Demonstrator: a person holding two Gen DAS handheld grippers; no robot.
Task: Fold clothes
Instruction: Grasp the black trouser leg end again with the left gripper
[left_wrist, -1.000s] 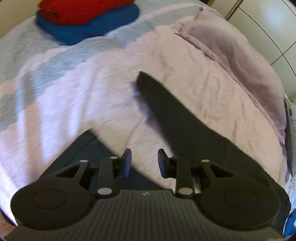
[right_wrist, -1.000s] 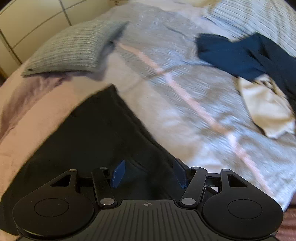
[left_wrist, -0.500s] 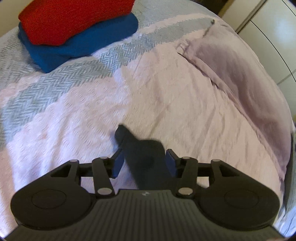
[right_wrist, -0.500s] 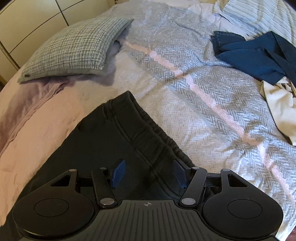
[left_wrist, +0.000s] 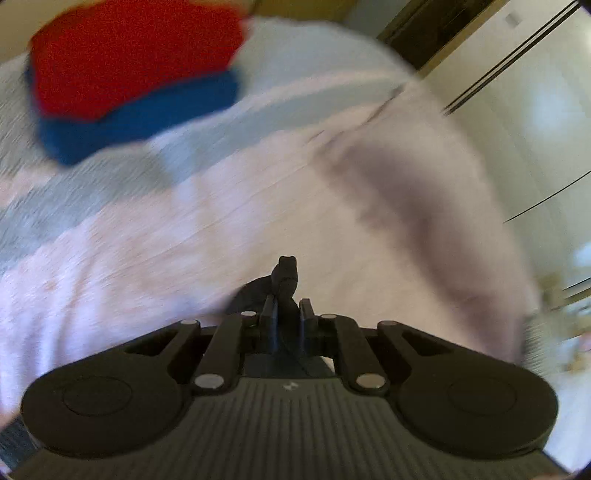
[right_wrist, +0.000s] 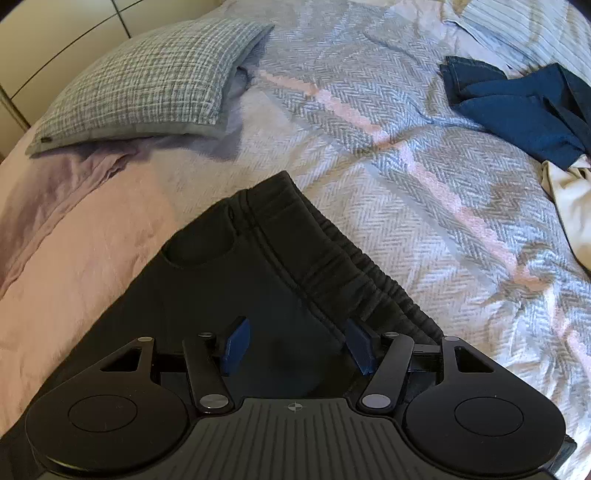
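Black sweatpants lie on the bed, waistband toward the far right in the right wrist view. My right gripper is open just above the fabric near the waistband, holding nothing. In the blurred left wrist view, my left gripper is shut on a bunched end of the black sweatpants, which pokes up between the fingers above the pink bedspread.
A folded red garment sits on a folded blue one at the far left. A checked pillow lies far left, a crumpled navy garment and a cream one at right. Wardrobe doors stand at right.
My left gripper closed on the end of the black sweatpants and lifted it, moving fast. My right gripper stayed open and the waistband came closer beneath it.
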